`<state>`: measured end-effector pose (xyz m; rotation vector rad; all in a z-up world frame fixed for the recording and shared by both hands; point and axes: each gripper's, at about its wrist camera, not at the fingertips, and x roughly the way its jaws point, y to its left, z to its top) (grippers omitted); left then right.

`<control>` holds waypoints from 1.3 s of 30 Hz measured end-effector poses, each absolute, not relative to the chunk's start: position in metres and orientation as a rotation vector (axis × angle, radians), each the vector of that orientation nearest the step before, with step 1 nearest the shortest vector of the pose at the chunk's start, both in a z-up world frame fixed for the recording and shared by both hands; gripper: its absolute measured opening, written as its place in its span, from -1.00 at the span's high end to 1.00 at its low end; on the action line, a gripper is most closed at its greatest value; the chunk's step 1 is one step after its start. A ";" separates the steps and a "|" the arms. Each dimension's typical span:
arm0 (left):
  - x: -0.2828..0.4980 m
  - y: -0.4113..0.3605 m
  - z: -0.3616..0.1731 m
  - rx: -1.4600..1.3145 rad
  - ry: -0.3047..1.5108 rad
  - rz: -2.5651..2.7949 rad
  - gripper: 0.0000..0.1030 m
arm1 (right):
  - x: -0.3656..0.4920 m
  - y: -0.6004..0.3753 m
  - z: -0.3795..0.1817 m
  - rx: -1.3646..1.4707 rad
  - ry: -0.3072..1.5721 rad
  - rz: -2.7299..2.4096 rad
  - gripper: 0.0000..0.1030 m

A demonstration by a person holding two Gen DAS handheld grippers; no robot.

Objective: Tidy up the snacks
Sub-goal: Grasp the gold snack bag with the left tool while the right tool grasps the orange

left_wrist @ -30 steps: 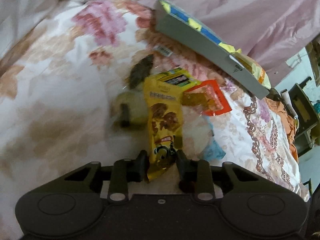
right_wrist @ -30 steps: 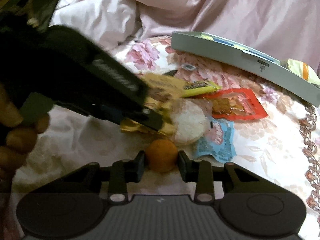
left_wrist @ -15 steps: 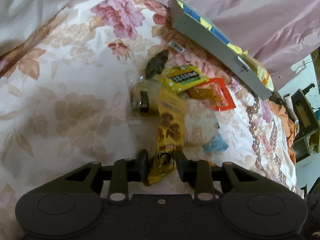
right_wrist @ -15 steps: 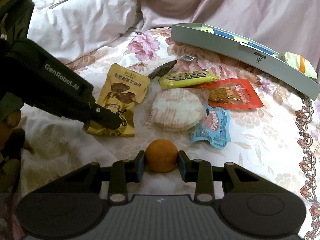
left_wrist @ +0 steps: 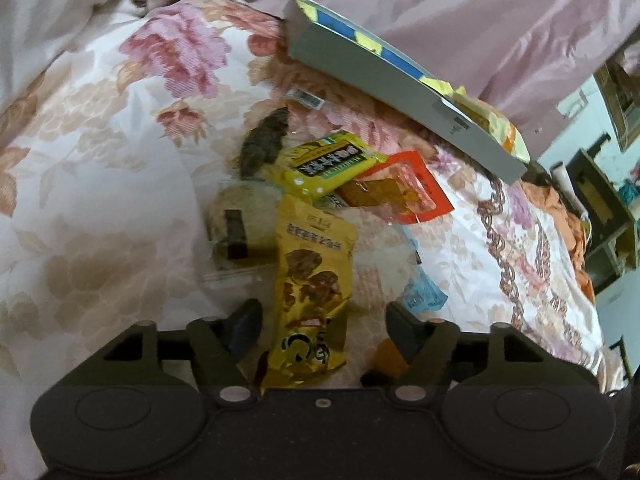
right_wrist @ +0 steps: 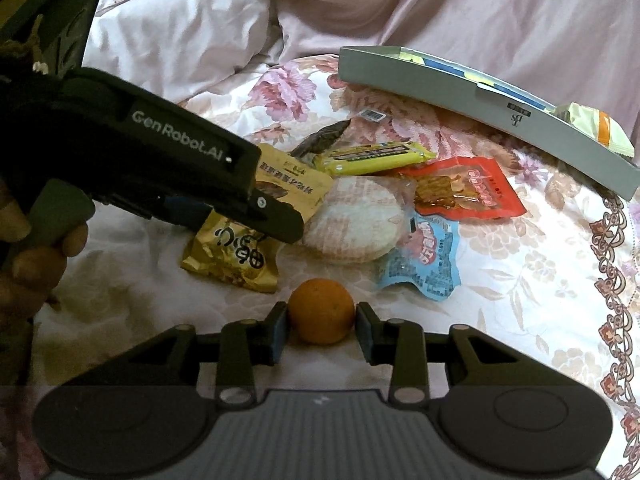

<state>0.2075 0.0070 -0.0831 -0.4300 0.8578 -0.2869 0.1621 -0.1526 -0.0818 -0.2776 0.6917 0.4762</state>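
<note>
Left gripper (left_wrist: 320, 320) gapes around yellow pouch (left_wrist: 314, 280) (apparently untouched); right gripper (right_wrist: 322, 326) pinches orange (right_wrist: 321, 310).

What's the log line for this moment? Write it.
left gripper: open around yellow snack bag on floral bedspread | right gripper: shut on orange | gray tray: far side of bedspread

Floral bedspread (left_wrist: 100, 184), pink duvet (right_wrist: 500, 12) behind, wooden shelving (left_wrist: 600, 200) far rt, dim light
</note>
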 end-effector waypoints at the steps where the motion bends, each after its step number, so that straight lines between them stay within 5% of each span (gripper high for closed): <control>1: 0.207 0.004 -0.083 -0.413 0.856 -0.290 -0.49 | 0.162 -0.152 -0.082 -0.283 0.691 0.473 0.23; 6: 0.203 -0.011 -0.083 -0.294 0.847 -0.273 -0.46 | 0.161 -0.149 -0.082 -0.318 0.685 0.453 0.23; 14: 0.201 -0.012 -0.084 -0.245 0.839 -0.206 0.15 | 0.161 -0.148 -0.083 -0.339 0.680 0.441 0.23; 39: 0.182 -0.016 -0.083 -0.255 0.772 -0.224 0.28 | 0.152 -0.136 -0.088 -0.474 0.558 0.444 0.28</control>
